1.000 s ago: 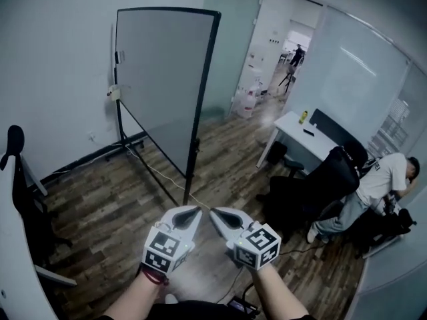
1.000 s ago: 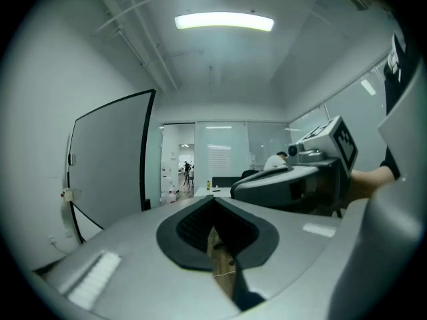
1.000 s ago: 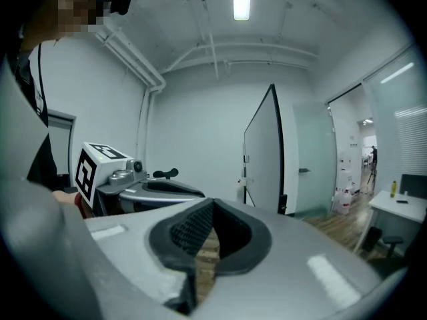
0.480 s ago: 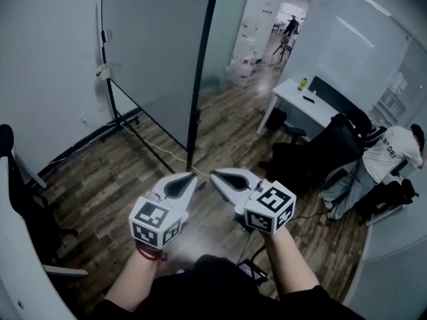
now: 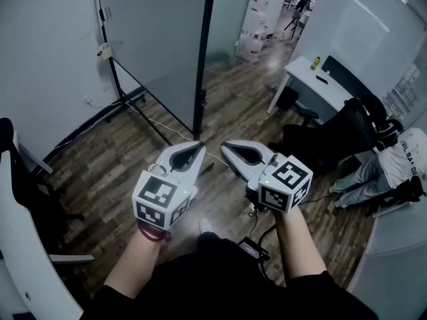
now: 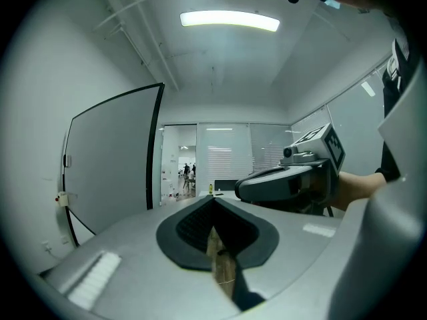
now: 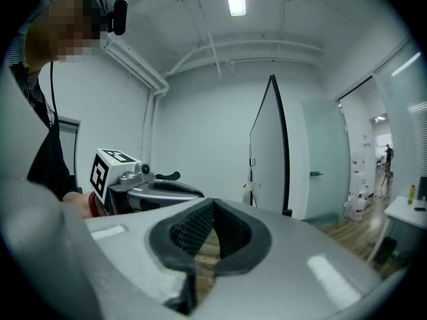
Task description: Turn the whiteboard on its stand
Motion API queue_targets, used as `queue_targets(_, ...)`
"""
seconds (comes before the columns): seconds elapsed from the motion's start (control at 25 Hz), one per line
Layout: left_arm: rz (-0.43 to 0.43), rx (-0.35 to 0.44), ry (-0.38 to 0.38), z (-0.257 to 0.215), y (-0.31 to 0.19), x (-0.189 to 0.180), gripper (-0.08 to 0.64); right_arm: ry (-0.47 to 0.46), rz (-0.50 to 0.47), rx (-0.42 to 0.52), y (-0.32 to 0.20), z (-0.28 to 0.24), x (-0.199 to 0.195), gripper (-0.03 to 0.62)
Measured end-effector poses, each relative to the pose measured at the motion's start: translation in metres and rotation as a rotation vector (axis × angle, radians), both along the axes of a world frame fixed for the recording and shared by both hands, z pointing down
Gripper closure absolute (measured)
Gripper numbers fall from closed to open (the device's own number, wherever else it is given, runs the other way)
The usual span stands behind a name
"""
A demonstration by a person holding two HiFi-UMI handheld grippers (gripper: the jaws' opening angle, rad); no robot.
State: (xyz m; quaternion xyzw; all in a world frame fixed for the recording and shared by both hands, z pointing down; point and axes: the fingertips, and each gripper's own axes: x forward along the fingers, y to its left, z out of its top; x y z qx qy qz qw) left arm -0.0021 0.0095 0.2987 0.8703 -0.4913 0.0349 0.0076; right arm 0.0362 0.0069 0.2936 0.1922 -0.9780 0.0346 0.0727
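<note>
The whiteboard [image 5: 157, 39] is a tall grey panel in a black frame on a black tripod-like stand [image 5: 133, 105], standing upright at the upper left of the head view. It also shows in the left gripper view [image 6: 110, 165] and edge-on in the right gripper view [image 7: 270, 152]. My left gripper [image 5: 198, 147] and right gripper [image 5: 225, 147] are held side by side over the wooden floor, short of the board's near upright. Both are shut with nothing between the jaws.
A white desk [image 5: 313, 79] with a yellow bottle stands at the right, with black office chairs [image 5: 330, 142] and a seated person [image 5: 393, 165] beside it. A doorway [image 5: 273, 12] opens behind the board. A chair [image 5: 20, 192] sits at far left. A cable and adapter [image 5: 250, 245] lie underfoot.
The view has advanced toward the whiteboard, which now fills more of the upper left. Both grippers rose in frame and stayed shut and side by side.
</note>
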Motion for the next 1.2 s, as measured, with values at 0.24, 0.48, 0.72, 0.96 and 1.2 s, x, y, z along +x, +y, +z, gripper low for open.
queue_targets(0.24, -0.054, 0.013, -0.009, -0.004, -0.050, -0.018, 0.563, -0.028, -0.035, -0.009, -0.050, 0.001, -0.011, 0.592)
queue_targets(0.48, -0.050, 0.075, 0.010, -0.024, -0.098, -0.014, 0.561, -0.046, -0.059, -0.003, -0.110, -0.010, -0.018, 0.592)
queue_targets(0.72, -0.083, 0.040, 0.017, -0.020, -0.151, -0.012, 0.561, -0.038, -0.095, -0.031, -0.157, -0.004, -0.006, 0.592)
queue_targets(0.96, -0.129, 0.014, 0.025, -0.011, -0.195, -0.007, 0.561, -0.060, -0.123, -0.051, -0.198, 0.001, -0.001, 0.592)
queue_targets(1.2, -0.166, -0.038, 0.055, 0.008, -0.231, -0.015, 0.561, -0.079, -0.142, -0.074, -0.236, 0.011, -0.007, 0.592)
